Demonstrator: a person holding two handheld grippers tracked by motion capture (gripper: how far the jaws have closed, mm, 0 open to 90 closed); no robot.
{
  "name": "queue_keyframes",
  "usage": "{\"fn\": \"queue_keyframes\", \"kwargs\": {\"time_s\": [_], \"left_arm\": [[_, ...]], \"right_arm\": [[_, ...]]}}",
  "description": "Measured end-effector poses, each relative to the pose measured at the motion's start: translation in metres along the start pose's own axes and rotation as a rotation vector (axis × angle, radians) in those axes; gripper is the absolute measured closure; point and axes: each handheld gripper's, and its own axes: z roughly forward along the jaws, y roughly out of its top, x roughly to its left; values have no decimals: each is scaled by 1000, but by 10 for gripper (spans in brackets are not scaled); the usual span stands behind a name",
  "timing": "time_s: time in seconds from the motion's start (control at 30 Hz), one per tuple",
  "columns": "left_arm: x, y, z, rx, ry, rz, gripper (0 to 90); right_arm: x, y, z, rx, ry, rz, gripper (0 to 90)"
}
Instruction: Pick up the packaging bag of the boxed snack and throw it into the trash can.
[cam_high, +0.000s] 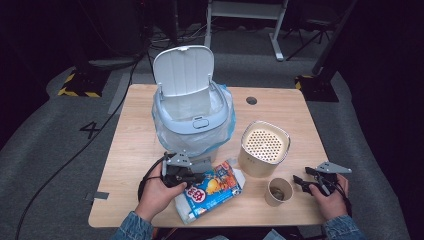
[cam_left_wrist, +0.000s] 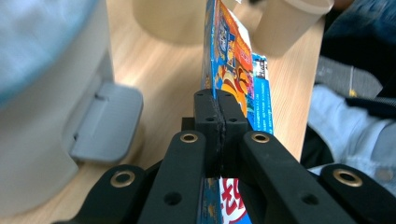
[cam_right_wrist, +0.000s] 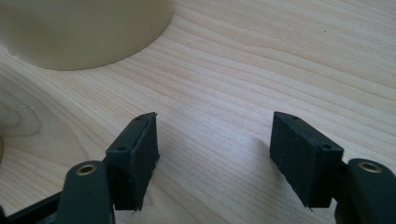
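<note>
The left gripper (cam_left_wrist: 219, 112), nearest the camera in the left gripper view, had its two black jaws pressed together on the thin edge of a blue and orange snack bag (cam_left_wrist: 233, 60), the pads meeting with only the foil between them. The bag stood on edge beyond the jaws in that view, its printed face turned to the right. In the high view the left gripper (cam_high: 192, 178) sat at the bag's (cam_high: 212, 190) left end, with the person's left hand (cam_high: 157, 195) wrapped around its body, and the bag stretched away to the right of the jaws above the tabletop (cam_high: 280, 210).

Just behind the left gripper stood a pale blue bin (cam_high: 192, 117) lined with a clear bag, its white lid (cam_high: 182, 67) tipped up and open. To the left of the jaws in the left gripper view, the bin's grey foot pedal (cam_left_wrist: 105, 121) lay close by.

Farther right of the bag stood a beige canister (cam_high: 264, 147) with a perforated top, and in front of it a small paper cup (cam_high: 278, 191).

The right gripper (cam_high: 305, 182) rested just right of the cup, held by the right hand (cam_high: 332, 200). In the right gripper view its jaws stood apart with nothing between them, only bare tabletop (cam_right_wrist: 261, 70) beneath, and the cup's base (cam_right_wrist: 84, 28) was near, ahead and to the left.
</note>
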Motion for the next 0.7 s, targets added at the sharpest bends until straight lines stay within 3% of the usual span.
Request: {"fn": "queue_keyframes", "kwargs": {"time_s": [0.33, 0.7], "left_arm": [[-12, 14, -20, -156, 12, 39, 893], [-17, 43, -46, -309, 62, 90, 893]], "right_arm": [[0, 0, 0, 0, 0, 1, 330], [0, 0, 0, 0, 0, 0, 329]]}}
